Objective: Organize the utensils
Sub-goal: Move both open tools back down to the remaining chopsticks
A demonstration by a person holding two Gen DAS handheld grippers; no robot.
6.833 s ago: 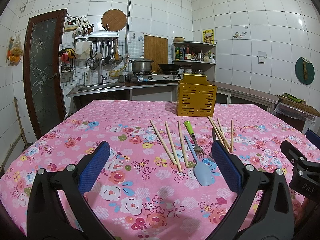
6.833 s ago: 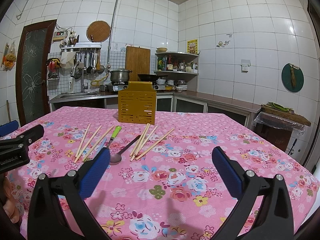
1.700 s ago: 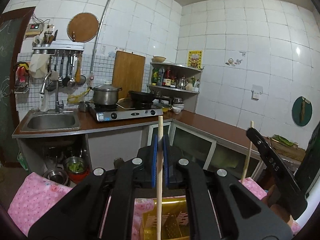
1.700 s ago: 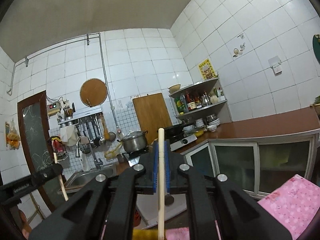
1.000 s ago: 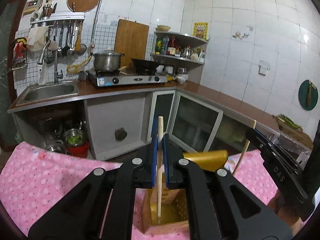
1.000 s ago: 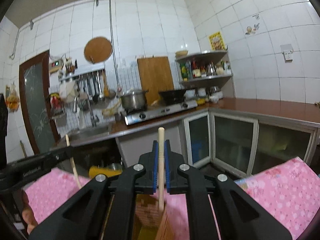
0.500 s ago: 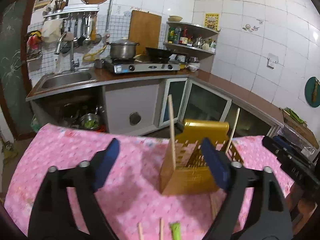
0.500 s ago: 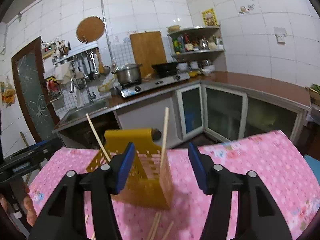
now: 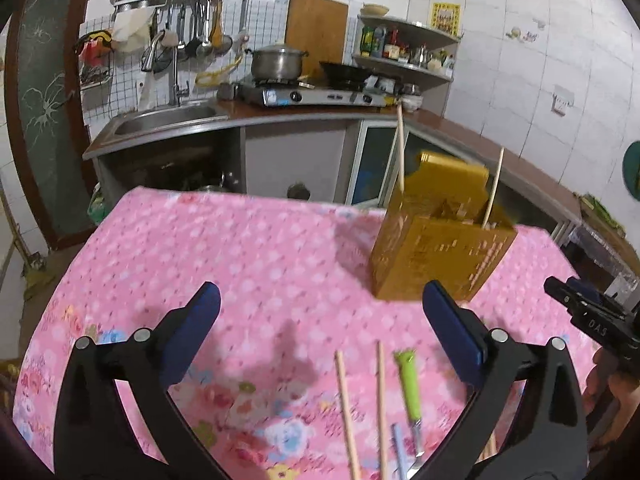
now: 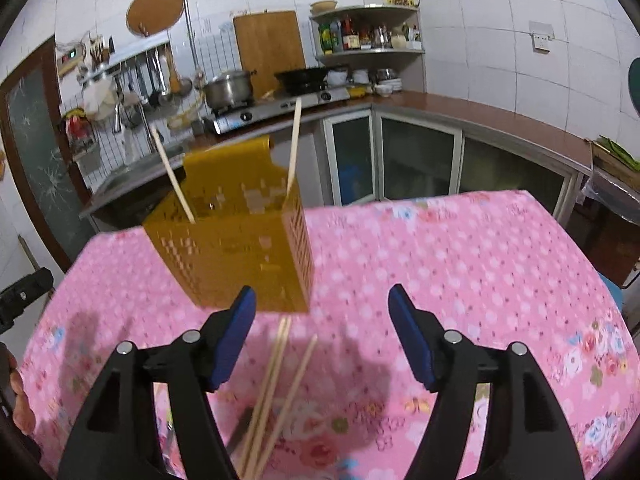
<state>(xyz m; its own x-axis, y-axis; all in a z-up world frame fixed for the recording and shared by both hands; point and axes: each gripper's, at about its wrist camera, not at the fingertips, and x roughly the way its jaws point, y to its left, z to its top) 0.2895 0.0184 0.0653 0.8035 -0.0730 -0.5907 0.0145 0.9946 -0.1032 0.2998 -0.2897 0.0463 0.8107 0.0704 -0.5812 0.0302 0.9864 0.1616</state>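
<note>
Yellow utensil holder [image 9: 436,256] stood on the pink floral tablecloth [image 9: 248,264], ahead of and right of the left gripper [image 9: 320,340], just ahead-left of the right gripper [image 10: 322,334]. Two chopsticks stood in it: one [image 9: 400,148] upright at its left side, the other [image 9: 493,190] leaning at its right. Loose chopsticks [image 9: 362,408] and a green-handled fork [image 9: 410,384] lay on the cloth between the left fingers [image 9: 450,332], untouched. More chopsticks [image 10: 280,384] lay between the right fingers [image 10: 236,330].

Both grippers angled down toward the table. Left jaws wide open, nothing gripped. Right jaws also apart, empty. Both had just been opening, nothing pressed between them.

A second earlier each was clamped on a chopstick over the holder; both sticks now sat in it, and both grippers had backed off toward the near table edge.
</note>
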